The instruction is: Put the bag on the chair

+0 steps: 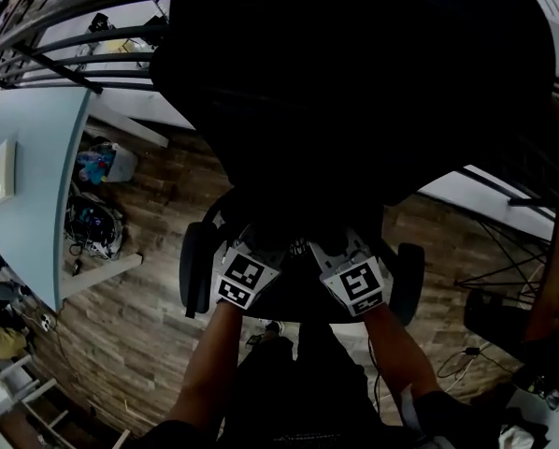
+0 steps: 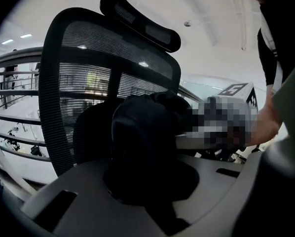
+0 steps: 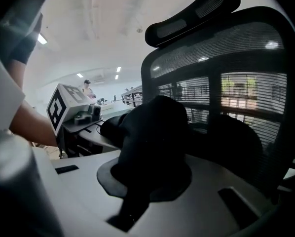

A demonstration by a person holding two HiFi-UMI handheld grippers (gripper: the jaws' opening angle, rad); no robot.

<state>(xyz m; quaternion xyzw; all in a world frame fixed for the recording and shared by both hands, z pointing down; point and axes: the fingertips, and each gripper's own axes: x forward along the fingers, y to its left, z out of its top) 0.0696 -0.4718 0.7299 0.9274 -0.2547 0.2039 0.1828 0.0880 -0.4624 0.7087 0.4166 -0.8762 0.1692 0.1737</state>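
A black office chair (image 1: 354, 82) with a mesh back (image 2: 73, 83) and a headrest (image 3: 192, 19) stands right in front of me. The black fabric bag (image 2: 147, 127) hangs between both grippers, over the chair's seat and close to the mesh back (image 3: 246, 88). My left gripper (image 1: 251, 255) is shut on a bunched fold of the bag (image 1: 293, 227). My right gripper (image 1: 340, 251) is shut on the bag (image 3: 152, 132) from the other side. In each gripper view the other gripper's marker cube shows beyond the bag. The seat lies mostly hidden under the bag and the grippers.
The chair's armrests (image 1: 195, 269) (image 1: 410, 283) flank the grippers. A light blue table (image 1: 36, 176) stands at the left, with cables and bags (image 1: 94, 224) on the wooden floor beside it. A metal railing (image 1: 74, 26) runs behind the chair. Black frames (image 1: 504, 251) stand at the right.
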